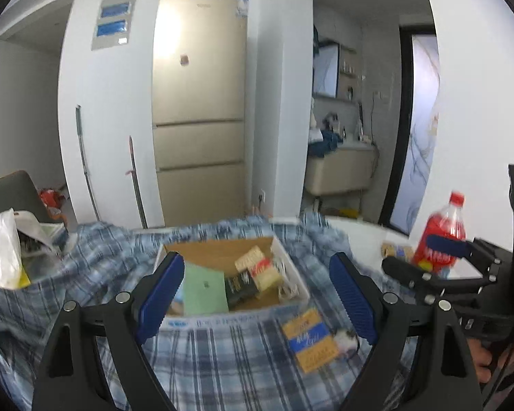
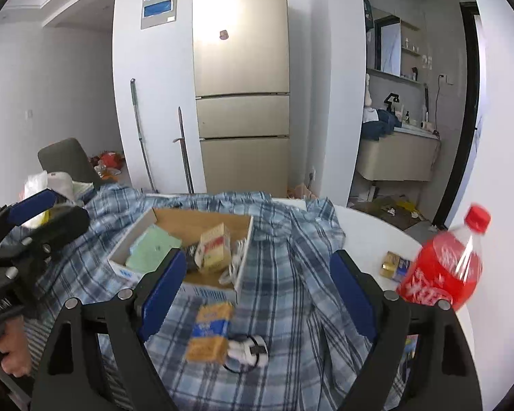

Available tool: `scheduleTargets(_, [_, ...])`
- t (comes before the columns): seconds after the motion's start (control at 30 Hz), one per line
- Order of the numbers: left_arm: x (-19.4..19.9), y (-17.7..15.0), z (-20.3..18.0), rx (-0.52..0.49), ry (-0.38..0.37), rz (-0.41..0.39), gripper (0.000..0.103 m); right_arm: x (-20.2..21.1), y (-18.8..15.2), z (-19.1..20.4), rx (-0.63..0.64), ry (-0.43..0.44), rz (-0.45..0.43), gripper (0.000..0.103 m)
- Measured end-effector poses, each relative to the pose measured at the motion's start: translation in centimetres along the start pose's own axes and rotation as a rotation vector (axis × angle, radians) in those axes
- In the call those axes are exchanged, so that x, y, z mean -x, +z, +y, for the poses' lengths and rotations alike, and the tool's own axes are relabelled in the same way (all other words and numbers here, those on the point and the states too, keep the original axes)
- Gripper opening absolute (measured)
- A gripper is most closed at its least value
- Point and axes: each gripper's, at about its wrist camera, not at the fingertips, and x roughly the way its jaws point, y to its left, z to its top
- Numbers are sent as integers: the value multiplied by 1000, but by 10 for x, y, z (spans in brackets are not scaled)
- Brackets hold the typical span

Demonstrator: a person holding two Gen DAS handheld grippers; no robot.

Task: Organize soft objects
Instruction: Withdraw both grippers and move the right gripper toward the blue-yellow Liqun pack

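Across the white table (image 2: 366, 236), the blue plaid shirt (image 2: 291, 260) is lying crumpled beneath an open cardboard box (image 2: 174, 219). Left gripper (image 1: 257, 294) and right gripper (image 2: 257, 294) are hovering above it, jaws released, grasping nothing.

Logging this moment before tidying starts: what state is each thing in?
Left gripper: open, empty.
Right gripper: open, empty.
Plaid shirt: spread rumpled over the table.
Cardboard box: open, on the shirt, holding packets.
Red bottle: capped, looks tilted.
Yellow-blue packet: lying on the shirt.
Fridge: doors closed.
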Motion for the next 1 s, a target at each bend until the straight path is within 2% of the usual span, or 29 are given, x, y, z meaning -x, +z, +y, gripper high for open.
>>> scheduleTargets(0.17, [-10, -27, -2, -26, -6, 58, 88, -6, -29, -18, 3, -19, 41, 85])
scheduleTargets(0.33, [-29, -47, 5, 9, -33, 96, 88, -20, -45, -35, -36, -40, 87, 85])
scheduleTargets(0.57, [-65, -80, 10, 2, -6, 186, 88, -38, -56, -32, -27, -24, 143, 85])
scheduleTargets(0.87, [-74, -91, -4, -51, -14, 208, 88, -51, -72, -33, -51, 11, 184, 85])
scheduleTargets(1.0, [-70, -92, -10, -69, -29, 179, 88, -59, -79, -34, -66, 49, 223, 85])
